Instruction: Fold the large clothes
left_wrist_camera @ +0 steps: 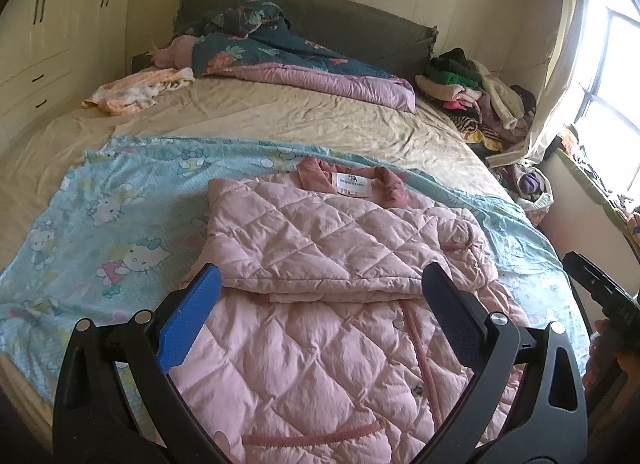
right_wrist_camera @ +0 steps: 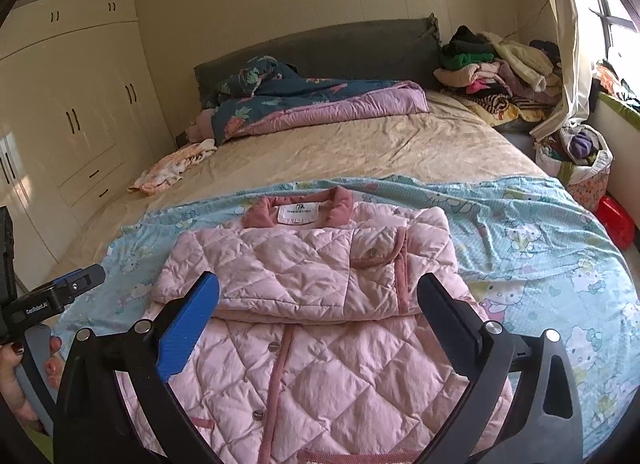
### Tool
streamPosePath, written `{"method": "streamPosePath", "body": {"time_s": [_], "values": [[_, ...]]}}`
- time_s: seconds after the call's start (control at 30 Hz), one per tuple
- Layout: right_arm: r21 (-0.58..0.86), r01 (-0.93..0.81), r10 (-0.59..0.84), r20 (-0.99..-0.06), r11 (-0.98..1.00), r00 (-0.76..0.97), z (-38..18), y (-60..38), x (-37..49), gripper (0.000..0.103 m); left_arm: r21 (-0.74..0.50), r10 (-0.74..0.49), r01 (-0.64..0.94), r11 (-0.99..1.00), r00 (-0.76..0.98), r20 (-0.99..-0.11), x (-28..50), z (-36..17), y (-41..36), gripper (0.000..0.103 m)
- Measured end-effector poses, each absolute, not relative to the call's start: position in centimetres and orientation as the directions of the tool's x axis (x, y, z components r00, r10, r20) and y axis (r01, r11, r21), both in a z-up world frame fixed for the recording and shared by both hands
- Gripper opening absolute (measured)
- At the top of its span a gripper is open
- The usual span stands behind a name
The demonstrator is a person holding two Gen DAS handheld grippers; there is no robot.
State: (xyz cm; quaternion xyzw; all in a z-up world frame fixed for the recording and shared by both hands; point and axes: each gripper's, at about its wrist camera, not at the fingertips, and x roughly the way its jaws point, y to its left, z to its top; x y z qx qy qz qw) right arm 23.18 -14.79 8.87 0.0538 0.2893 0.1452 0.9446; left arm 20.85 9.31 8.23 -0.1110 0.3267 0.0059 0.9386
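A pink quilted jacket (left_wrist_camera: pixel 320 248) lies on a light blue cartoon-print sheet (left_wrist_camera: pixel 100 200) on the bed, collar away from me and both sleeves folded across its chest. It also shows in the right wrist view (right_wrist_camera: pixel 312 264). My left gripper (left_wrist_camera: pixel 322 284) is open and empty, hovering over the jacket's lower half. My right gripper (right_wrist_camera: pixel 318 292) is open and empty over the same part, to the right of the left one. The left gripper's body (right_wrist_camera: pixel 60 296) shows at the left edge of the right wrist view.
The beige bed (left_wrist_camera: pixel 280 112) carries a rumpled blue and purple quilt (left_wrist_camera: pixel 304 64) by the grey headboard, a small pale cloth (left_wrist_camera: pixel 140 90) at left, and a heap of clothes (left_wrist_camera: pixel 476 92) at the far right. Wardrobes (right_wrist_camera: pixel 80 116) stand left; a bag of clothes (right_wrist_camera: pixel 580 156) and window are right.
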Motion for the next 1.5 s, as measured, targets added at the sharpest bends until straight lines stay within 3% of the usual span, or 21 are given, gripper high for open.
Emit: {"method": "streamPosePath", "body": {"time_s": [1.5], "values": [[0.106,-0.274,0.288,-0.519,0.956,0.805,6.8,-16.9,13.8,0.099,-0.2,-0.032,-0.106,0.974,0.811,-0.584,10.8,6.0,10.6,0.094]]}}
